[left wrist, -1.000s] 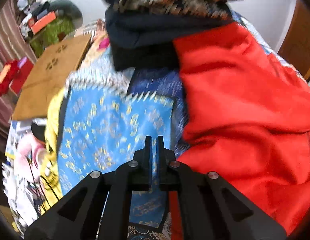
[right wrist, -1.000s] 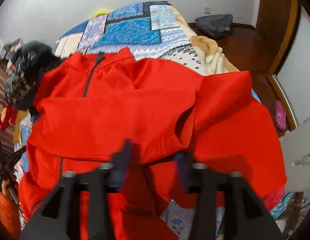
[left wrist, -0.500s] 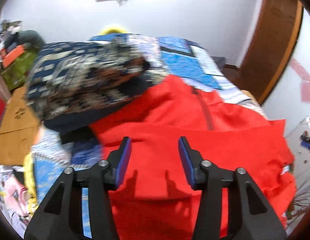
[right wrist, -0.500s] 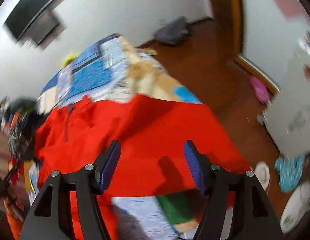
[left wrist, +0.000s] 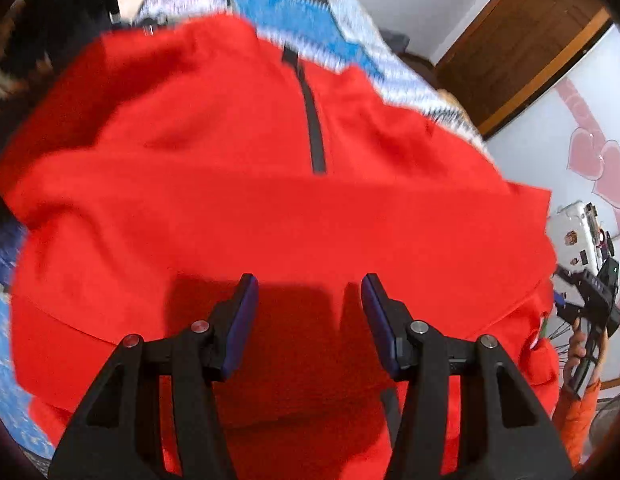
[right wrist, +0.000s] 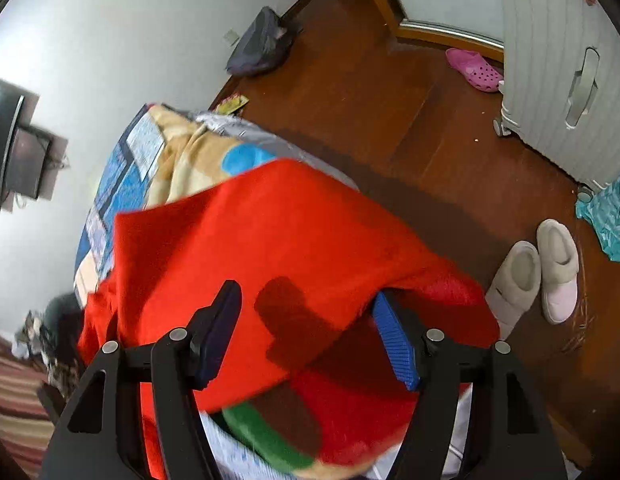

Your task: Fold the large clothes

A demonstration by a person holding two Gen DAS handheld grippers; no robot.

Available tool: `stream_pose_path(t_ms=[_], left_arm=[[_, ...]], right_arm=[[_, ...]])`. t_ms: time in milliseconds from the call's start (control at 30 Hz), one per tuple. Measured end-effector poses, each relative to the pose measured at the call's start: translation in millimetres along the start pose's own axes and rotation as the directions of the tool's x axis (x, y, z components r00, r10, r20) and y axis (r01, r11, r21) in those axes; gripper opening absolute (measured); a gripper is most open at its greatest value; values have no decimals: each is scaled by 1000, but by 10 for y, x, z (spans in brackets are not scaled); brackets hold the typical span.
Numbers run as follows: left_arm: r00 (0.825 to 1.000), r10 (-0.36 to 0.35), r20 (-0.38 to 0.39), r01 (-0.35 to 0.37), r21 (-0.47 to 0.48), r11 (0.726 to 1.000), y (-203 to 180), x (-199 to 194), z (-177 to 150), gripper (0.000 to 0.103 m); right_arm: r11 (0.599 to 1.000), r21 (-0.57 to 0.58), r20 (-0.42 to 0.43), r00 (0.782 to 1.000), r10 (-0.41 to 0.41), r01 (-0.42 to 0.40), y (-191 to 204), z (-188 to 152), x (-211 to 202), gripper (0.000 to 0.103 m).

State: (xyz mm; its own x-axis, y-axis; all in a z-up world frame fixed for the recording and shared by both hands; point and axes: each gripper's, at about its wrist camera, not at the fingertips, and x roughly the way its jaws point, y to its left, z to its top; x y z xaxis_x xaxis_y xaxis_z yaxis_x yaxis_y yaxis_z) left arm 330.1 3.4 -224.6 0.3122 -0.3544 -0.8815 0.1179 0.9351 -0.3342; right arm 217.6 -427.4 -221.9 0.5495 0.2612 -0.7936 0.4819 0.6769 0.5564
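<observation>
Left wrist view: red zip-neck pullover (left wrist: 270, 208) lies spread on the quilted bed (left wrist: 294, 4), one fold already across the chest; left claw (left wrist: 306, 292) hovers released over it, empty. Right wrist view: right claw (right wrist: 306, 300), jaws just widened, nothing gripped, above the pullover's edge overhanging the bed's side. Likely between folds; next, grab an edge.

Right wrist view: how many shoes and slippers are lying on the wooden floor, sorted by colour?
Pale grey-white slippers: 2, one beside the other
Pink clog: 1
Total: 3
</observation>
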Motion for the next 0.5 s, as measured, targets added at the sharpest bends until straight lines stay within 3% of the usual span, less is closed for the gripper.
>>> stream_pose_path(t_ms=[67,133,200,267,400,500], left_arm=[[1000,10,4,-10,1,1000,10,75,-48,53],[999,29,29,-30,26,999,-17,86,-90,53],[998,49,40,-51,51,997,-57,95,-110,53],[997,66,50,-70,72,995,-87,107,-127,53],[995,81,65,-86,77,993,-70,87,-155,53],[993,89,78,-93,58,994,-24,91,-162,53]], right_arm=[[1000,9,7,1000,-20,20,9,71,100,64],[998,8,26,998,-56,56,11,130,164,56],[992,11,48,991,-127,127,24,204,226,27],[990,36,72,987,-141,139,34,310,218,11],[992,30,148,981,-122,119,207,486,-43,8],[994,-23,277,956,-93,103,501,579,-474,7]])
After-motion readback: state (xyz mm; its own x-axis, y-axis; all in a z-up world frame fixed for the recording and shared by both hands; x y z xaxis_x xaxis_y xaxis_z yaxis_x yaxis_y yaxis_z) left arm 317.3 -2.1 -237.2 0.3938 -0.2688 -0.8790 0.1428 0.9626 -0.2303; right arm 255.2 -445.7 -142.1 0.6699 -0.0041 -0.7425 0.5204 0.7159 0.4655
